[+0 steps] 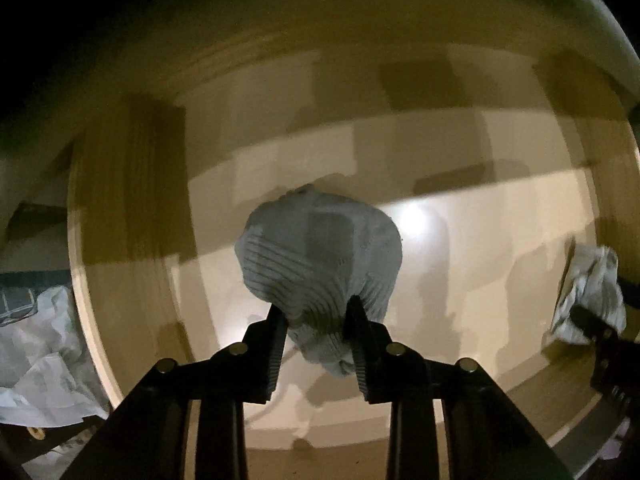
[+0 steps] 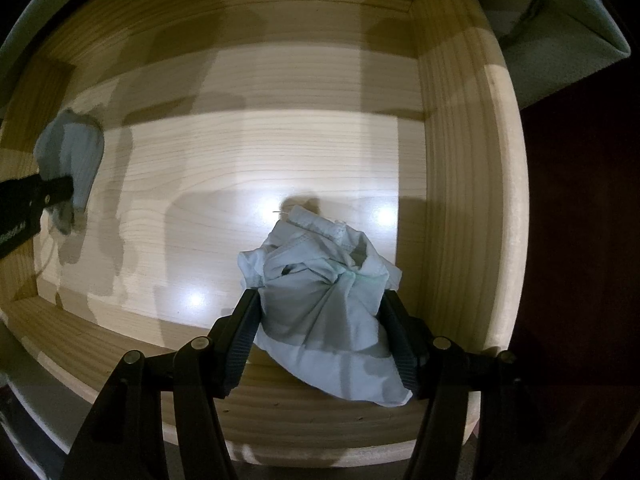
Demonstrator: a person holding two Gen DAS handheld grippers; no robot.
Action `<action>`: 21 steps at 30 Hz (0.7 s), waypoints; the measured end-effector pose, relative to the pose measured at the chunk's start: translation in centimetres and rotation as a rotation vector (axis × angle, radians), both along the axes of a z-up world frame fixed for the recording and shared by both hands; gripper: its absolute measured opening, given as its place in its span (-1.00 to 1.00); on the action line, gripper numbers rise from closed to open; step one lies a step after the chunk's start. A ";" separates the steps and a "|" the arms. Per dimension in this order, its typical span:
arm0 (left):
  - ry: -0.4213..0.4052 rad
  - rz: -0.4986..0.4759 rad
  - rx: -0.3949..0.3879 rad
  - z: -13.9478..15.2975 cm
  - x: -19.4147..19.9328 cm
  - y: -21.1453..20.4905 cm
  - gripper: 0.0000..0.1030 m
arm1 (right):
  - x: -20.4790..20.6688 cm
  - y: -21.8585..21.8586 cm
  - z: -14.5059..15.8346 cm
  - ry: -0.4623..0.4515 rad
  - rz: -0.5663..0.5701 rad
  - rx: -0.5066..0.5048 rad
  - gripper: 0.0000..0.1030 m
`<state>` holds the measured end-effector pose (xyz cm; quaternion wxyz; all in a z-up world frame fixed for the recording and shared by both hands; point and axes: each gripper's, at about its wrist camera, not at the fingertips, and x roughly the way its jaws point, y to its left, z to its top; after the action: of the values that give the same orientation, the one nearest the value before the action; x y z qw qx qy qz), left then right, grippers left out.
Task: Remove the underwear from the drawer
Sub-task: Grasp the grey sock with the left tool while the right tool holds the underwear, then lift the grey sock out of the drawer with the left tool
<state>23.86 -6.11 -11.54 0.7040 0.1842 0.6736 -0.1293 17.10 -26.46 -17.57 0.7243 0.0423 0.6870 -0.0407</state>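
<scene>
- Drawer (image 2: 460,160) of pale wood fills both views below me, both claws pointing down into it.
- My left claw (image 1: 316,322) is pinched tight on a ribbed grey underwear bundle (image 1: 320,256), which bulges beyond the pads over the drawer floor near the left wall.
- My right claw (image 2: 320,312) grips a crumpled pale-blue underwear piece (image 2: 320,304), jaws partly apart with the cloth filling the gap, near the right wall.
- Crumpled pale fabric (image 1: 36,344) lies outside the drawer, at the left view's edge.
</scene>
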 end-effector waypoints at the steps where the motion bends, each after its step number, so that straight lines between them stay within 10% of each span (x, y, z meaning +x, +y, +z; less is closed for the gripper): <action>1: 0.011 0.001 0.003 0.0 -0.1 0.1 -0.42 | 0.0 0.0 0.0 0.000 0.000 0.000 0.14; 21: 0.164 -0.082 0.098 -0.8 -3.9 2.1 -0.36 | 0.0 0.2 -0.1 0.007 0.007 -0.001 0.15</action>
<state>19.92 -4.01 -12.38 0.6307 0.2344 0.7265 -0.1393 17.09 -26.29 -17.66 0.7221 0.0395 0.6896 -0.0386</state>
